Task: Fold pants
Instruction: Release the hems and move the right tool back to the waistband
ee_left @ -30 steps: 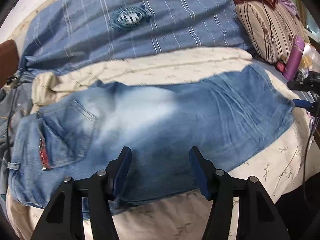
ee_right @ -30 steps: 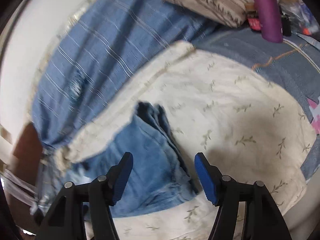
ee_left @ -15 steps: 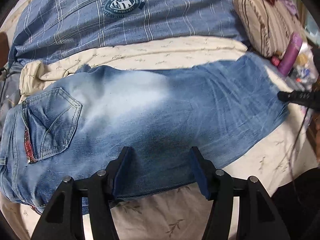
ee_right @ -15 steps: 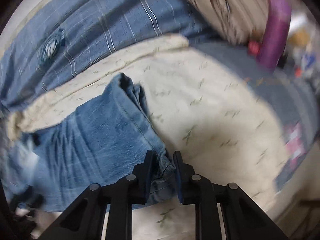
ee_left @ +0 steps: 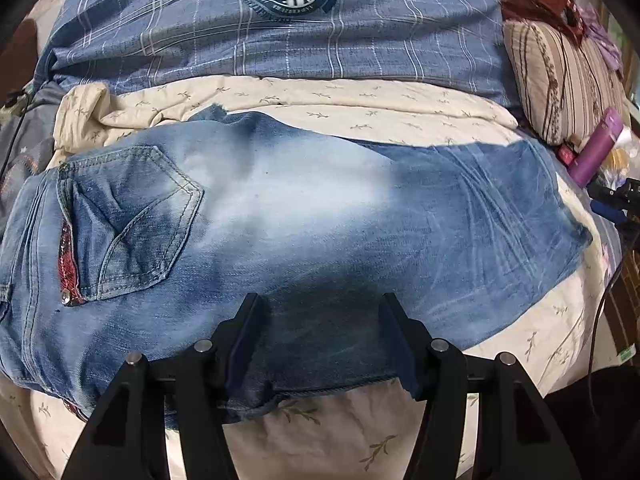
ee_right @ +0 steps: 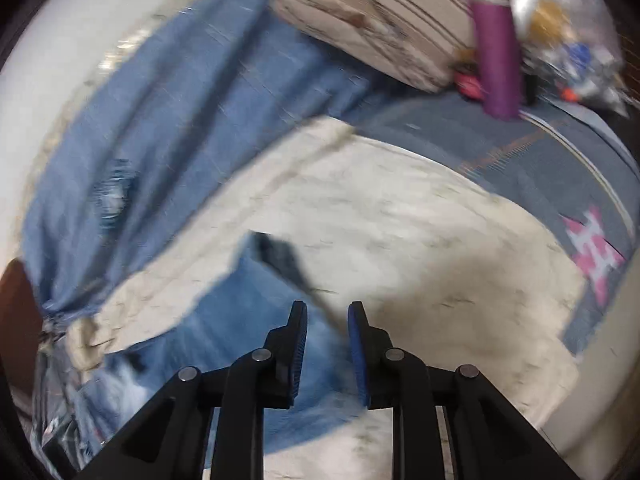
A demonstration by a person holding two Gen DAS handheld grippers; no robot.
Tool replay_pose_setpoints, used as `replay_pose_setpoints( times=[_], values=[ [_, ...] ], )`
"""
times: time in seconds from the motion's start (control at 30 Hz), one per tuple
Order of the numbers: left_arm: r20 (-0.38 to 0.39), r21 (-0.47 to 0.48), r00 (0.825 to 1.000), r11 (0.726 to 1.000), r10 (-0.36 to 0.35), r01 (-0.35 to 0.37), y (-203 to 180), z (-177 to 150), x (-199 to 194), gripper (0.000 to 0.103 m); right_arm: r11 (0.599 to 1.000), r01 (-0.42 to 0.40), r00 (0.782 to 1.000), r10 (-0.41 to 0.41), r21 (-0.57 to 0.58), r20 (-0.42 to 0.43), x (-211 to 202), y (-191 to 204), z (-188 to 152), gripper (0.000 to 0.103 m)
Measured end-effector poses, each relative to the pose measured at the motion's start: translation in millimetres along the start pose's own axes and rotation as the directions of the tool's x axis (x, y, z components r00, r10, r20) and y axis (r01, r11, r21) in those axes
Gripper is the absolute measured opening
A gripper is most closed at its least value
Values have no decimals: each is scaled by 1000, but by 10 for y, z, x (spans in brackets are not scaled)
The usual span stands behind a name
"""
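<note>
A bed fills both views, spread with a cream sheet [ee_left: 360, 108] printed with small sprigs.

In the left wrist view, a blue plaid blanket [ee_left: 280, 32] with a round crest lies across the top of the frame. A striped pillow [ee_left: 560, 80] sits at the upper right, with a purple bottle [ee_left: 596, 152] just below it. The jeans [ee_left: 300, 220] lie flat across the middle, back pocket [ee_left: 132, 220] at the left and the leg hem toward the right edge. The left claw [ee_left: 320, 344] hangs at the bottom centre over the near edge of the denim, its jaws spread and released, the cloth beneath them but not pinched. At the right edge the dark tip of the other gripper shows, next to the hem.

The right wrist view is blurred. The plaid blanket [ee_right: 180, 120] runs down the left, the pillow [ee_right: 380, 20] and purple bottle [ee_right: 496, 40] are along the top, and a grey-blue cover [ee_right: 560, 168] with a pink patch is at the right. The jeans [ee_right: 240, 340] occupy the lower left, their hem ending near the claw. The right claw [ee_right: 326, 344] at the bottom centre has its jaws narrowly apart and opening; the blur hides whether denim sits between them.
</note>
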State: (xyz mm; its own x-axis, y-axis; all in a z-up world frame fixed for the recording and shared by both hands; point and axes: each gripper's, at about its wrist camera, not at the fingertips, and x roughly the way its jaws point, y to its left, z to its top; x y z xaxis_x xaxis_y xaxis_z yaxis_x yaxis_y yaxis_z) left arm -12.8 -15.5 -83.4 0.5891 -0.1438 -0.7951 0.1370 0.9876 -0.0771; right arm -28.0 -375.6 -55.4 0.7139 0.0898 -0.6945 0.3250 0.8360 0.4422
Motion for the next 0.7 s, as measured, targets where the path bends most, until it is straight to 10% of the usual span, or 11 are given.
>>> replay_pose_setpoints(
  times=[0.33, 0.7],
  values=[
    [-21, 6, 998, 999, 53, -52, -22, 17, 71, 61, 894, -227, 968, 163, -385, -191, 512, 1395, -449, 27],
    [-48, 63, 997, 997, 56, -53, 0, -64, 89, 61, 820, -158, 953, -20, -550, -304, 1340, 2027, -831, 28]
  ],
)
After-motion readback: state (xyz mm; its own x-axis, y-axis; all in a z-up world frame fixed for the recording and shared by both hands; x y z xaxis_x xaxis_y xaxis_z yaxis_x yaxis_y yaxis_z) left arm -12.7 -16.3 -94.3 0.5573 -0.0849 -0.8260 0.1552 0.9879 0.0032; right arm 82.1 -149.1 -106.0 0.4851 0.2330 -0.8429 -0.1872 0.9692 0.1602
